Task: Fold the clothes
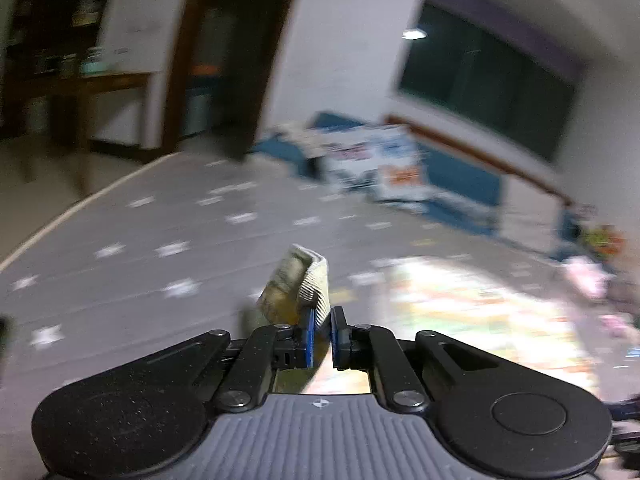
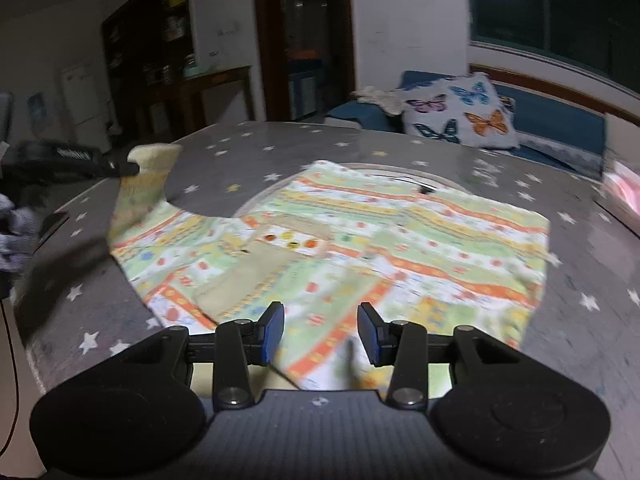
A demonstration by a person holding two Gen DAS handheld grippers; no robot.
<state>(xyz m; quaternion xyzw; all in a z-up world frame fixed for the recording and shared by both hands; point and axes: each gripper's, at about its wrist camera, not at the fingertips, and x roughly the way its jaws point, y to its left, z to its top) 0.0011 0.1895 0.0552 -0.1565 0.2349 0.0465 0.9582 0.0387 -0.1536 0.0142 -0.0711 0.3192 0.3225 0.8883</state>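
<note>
A patterned garment [image 2: 360, 240] with green, orange and yellow stripes lies spread on the grey star-print table cover [image 2: 224, 160]. My left gripper [image 1: 320, 334] is shut on its ribbed cream cuff [image 1: 314, 284] and holds the sleeve lifted above the table. In the right wrist view the left gripper [image 2: 134, 168] shows at the left, with the sleeve [image 2: 140, 192] hanging from it. My right gripper [image 2: 320, 334] is open and empty, just above the garment's near edge. The garment shows blurred at the right of the left wrist view [image 1: 480, 312].
A butterfly-print cushion [image 2: 460, 116] rests on a blue sofa [image 2: 560, 124] behind the table. A pink item [image 2: 624, 192] lies at the table's right edge. A dark object and grey cloth [image 2: 16, 236] sit at the left. Shelves and a doorway stand behind.
</note>
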